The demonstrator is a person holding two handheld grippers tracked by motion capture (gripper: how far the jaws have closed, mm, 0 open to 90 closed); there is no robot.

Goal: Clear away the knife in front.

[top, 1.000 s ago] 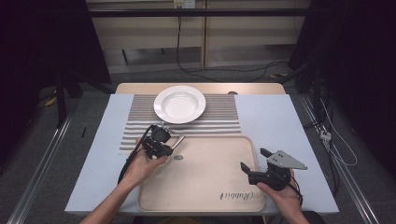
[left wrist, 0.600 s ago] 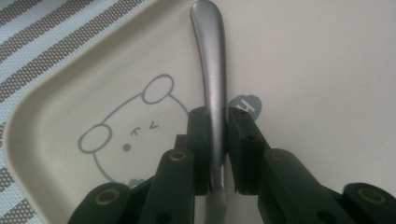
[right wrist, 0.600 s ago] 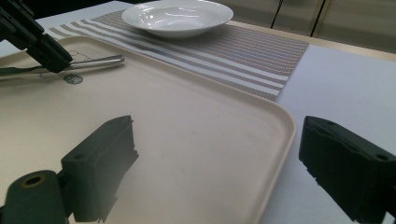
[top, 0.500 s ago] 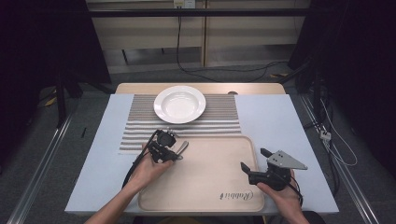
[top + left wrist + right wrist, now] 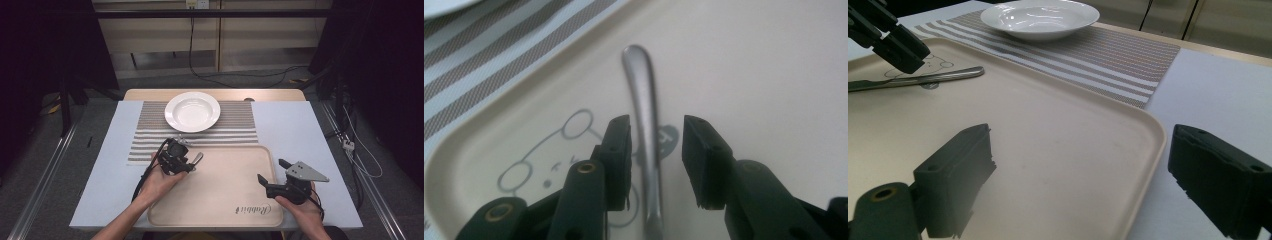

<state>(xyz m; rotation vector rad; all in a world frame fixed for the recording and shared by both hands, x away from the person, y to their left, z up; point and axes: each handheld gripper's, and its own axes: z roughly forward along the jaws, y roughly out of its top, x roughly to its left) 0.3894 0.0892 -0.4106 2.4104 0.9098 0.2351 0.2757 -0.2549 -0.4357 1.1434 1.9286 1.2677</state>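
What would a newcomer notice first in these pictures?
First, the white plate on the striped mat at the table's far side. Next, the beige tray near the person, where a metal utensil lies between the jaws of the left gripper; the jaws have just been opening and do not press on it. The right gripper stands open over the tray's right edge.

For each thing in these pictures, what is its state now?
Left tongs: just opened, pads off the utensil between them.
Metal utensil: lying flat on the tray, released.
Right tongs: open, holding nothing.
Tray: flat on the table.
White plate: empty, upright on the striped mat.
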